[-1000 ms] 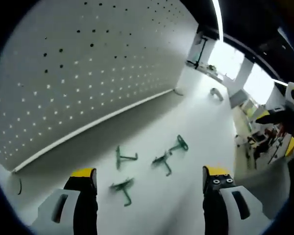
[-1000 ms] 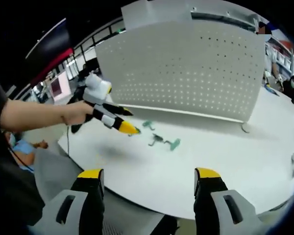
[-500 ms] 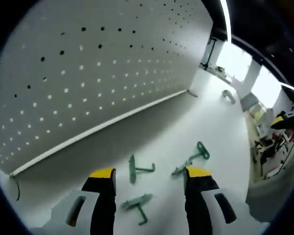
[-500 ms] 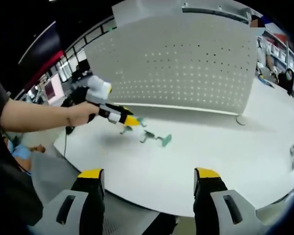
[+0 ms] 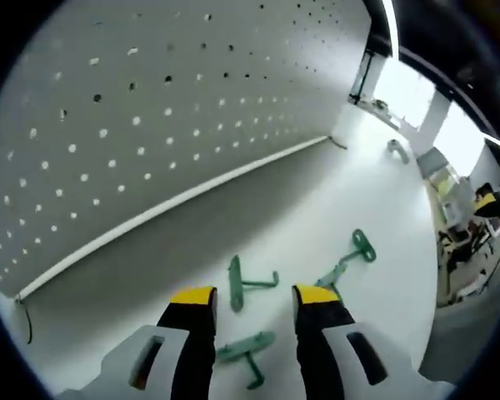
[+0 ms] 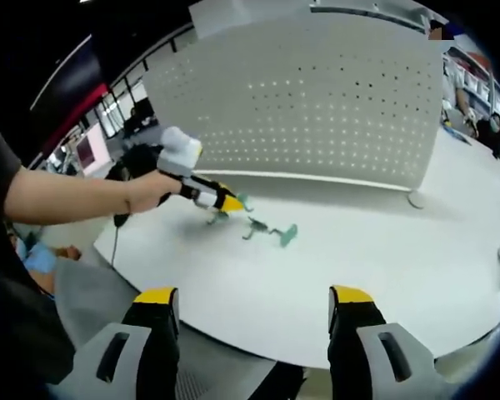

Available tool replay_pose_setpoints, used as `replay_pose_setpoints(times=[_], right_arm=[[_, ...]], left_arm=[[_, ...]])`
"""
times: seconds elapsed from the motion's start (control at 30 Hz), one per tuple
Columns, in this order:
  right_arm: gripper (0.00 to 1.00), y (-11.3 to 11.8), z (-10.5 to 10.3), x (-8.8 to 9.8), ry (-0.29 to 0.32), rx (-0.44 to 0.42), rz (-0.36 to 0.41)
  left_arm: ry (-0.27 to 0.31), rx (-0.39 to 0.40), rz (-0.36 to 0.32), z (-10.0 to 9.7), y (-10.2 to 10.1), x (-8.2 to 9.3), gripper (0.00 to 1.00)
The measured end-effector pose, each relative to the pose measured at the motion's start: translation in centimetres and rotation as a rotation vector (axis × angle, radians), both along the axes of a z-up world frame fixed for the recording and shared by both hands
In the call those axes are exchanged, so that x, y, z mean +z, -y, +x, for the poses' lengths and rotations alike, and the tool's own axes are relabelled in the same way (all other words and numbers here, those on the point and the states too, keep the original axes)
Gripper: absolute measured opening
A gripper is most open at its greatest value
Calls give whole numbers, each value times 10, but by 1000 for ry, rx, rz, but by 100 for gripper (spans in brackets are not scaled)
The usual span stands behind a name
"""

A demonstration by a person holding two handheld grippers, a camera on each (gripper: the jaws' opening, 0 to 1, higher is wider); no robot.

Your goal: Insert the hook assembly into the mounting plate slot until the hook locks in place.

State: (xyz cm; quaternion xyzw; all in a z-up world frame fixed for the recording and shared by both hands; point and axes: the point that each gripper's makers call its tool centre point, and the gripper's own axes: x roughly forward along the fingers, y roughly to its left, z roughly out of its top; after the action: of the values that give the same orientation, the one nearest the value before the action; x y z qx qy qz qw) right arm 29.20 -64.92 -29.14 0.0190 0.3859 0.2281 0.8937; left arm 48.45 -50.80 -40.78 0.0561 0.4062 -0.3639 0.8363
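While three small green metal hook pieces lie on the white tabletop, the nearest green hook sits between the left gripper's narrowed, yellow-tipped jaws, not clasped. A second hook lies just ahead, a third to its right. Behind stands the white perforated pegboard panel. The right gripper hangs wide open, well back from the table edge.

Even, bright light fills both views. Windows blow out white, and the pegboard shades the worktop. Edges bend and blur.
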Motion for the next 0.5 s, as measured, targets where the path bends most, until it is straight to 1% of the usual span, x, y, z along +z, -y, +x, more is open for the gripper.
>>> replay_pose_setpoints(times=[0.1,0.2,0.27,0.3,0.4,0.5], right_arm=[[73,0,-2,-4,-16,1,3],[73,1,-1,-5,-19,-3,7],[73,3,-1,-5,-20,-10,10],[73,3,0,-5,-20,-12,13],[73,3,-1,-6,-27,-17,22],[73,4,-1,-8,-31,-16,22]], left_arm=[[14,-2,12,4,0,0,34],[12,-15,30,4,0,-4,29],[9,-27,78,2,-3,-9,26],[-1,-27,93,1,-5,-11,23],[4,-30,87,1,-3,-10,16],[13,-20,101,5,-6,-11,13]])
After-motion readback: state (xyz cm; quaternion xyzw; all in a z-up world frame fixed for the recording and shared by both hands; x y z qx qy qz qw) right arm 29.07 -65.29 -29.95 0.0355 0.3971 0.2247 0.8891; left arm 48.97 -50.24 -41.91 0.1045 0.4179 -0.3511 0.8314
